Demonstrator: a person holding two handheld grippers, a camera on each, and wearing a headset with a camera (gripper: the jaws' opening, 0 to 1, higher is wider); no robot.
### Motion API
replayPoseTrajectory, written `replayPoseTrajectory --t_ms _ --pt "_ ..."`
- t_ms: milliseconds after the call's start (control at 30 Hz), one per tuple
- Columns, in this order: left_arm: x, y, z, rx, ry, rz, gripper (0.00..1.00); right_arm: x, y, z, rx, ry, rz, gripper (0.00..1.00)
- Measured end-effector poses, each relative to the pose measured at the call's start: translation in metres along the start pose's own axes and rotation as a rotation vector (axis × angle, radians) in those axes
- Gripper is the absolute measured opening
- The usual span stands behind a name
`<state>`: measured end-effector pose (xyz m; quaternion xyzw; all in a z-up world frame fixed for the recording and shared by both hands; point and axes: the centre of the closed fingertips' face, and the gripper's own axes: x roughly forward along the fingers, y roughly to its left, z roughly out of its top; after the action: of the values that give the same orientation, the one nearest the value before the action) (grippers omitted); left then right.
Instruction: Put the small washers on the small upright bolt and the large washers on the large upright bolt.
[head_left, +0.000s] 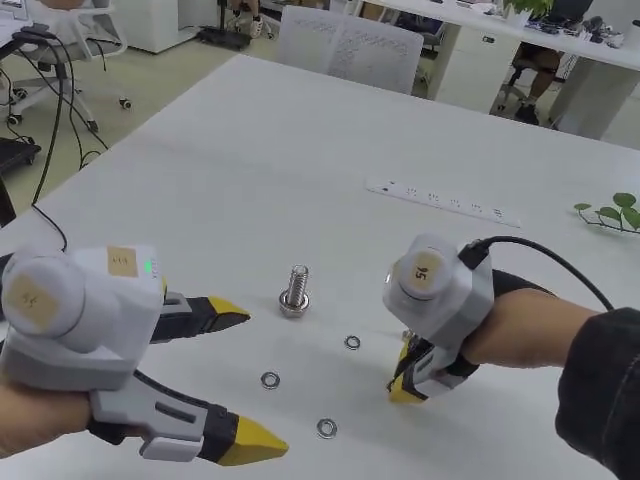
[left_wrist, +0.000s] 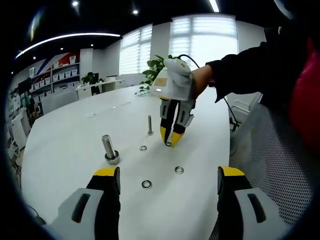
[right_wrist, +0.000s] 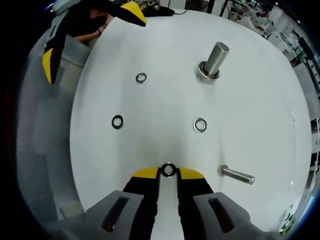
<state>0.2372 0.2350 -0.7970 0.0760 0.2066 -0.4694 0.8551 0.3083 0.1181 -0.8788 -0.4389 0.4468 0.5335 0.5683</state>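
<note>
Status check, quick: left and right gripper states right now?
Left gripper: open, jaws wide apart, holding nothing.
Right gripper: closed on a washer pinched at the jaw tips.

Bright o'head light; fisheye-warped edges

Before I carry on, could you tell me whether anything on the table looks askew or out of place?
Nothing stands out: the large threaded steel bolt and the thin small steel bolt both stand upright, and the loose metal ring washers lie flat on the white table.
</note>
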Motion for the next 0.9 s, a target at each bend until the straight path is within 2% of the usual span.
replayPoseTrajectory --t_ms 300,567,900 --pt "0.0 0.0 0.001 0.001 -0.002 0.004 0.79 -0.003 0.0 -0.001 -0.003 0.002 -0.002 0.14" --pt "0.0 0.0 0.001 0.002 0.0 0.002 0.79 -0.012 -0.001 -0.005 0.006 0.004 -0.002 0.14" --pt "0.0 0.0 0.002 0.004 -0.006 0.004 0.79 -0.039 -0.007 -0.013 0.028 -0.008 -0.021 0.14"
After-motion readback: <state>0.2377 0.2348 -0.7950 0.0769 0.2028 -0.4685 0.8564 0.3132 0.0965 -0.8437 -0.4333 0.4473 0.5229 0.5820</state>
